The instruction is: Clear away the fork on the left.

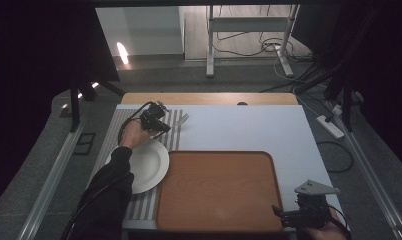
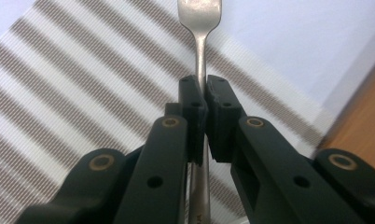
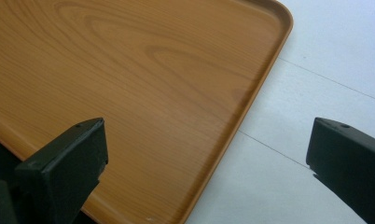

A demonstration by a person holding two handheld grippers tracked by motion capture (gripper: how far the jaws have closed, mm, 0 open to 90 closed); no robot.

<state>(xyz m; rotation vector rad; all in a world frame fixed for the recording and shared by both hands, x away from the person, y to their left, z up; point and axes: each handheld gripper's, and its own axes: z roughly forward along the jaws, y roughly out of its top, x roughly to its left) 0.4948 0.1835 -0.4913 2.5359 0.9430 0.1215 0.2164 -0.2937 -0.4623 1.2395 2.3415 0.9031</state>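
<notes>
The left tool [image 2: 204, 116] has clamped the fork [image 2: 202, 56] by its handle, tines pointing away beyond its tips — the pick-up step. Next, I judge, carry it toward the plate [image 1: 151, 167] or tray [image 3: 143, 84]. The right tool [image 3: 206, 154] gapes wide — empty.

**A:** so the fork [image 2: 202, 56], can anyone see the tines? In the left gripper view the top edge chops them off, and the handle end drops out of sight behind the left gripper [image 2: 205, 105].

**B:** nope. From the high view the fork [image 1: 181, 119] is way too small to count tines, and its handle is tucked under the left gripper [image 1: 161, 126].

**A:** the plate [image 1: 151, 167] is partly covered by the person's sleeve [image 1: 109, 192] too.

**B:** yeah, and the tray [image 3: 143, 79] runs off the top and left edges in the right gripper view. The right gripper [image 1: 279, 212] is half cut off by the bottom edge up high.
</notes>
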